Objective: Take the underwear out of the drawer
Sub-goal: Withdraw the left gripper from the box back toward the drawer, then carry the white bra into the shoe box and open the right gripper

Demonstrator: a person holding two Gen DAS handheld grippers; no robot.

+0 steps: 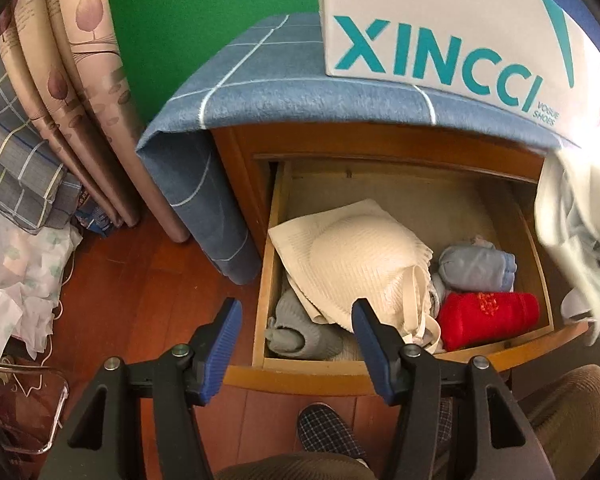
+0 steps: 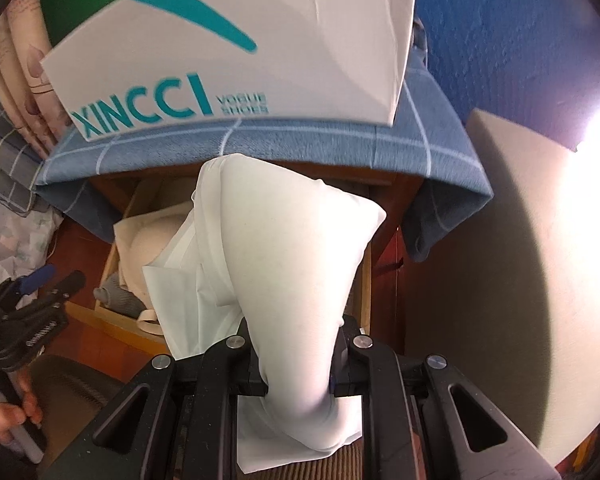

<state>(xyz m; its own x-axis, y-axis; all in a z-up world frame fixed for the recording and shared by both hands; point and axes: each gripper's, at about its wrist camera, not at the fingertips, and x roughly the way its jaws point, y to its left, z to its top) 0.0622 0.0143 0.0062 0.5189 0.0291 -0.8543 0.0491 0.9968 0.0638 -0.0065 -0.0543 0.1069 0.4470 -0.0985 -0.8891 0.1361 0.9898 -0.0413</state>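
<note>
- right gripper (image 2: 300, 384) pinches a white garment (image 2: 284, 260), which hangs above the drawer's right side
- left gripper (image 1: 298, 344) spread, empty, over the drawer (image 1: 420, 200) front rim; cream bra (image 1: 356, 256) just ahead, nearest this hand; red roll (image 1: 488, 320) farther right

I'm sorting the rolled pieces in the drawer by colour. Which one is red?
The red roll at the drawer's front right corner. The light blue roll lies just behind it, and the grey roll sits at the front left.
</note>
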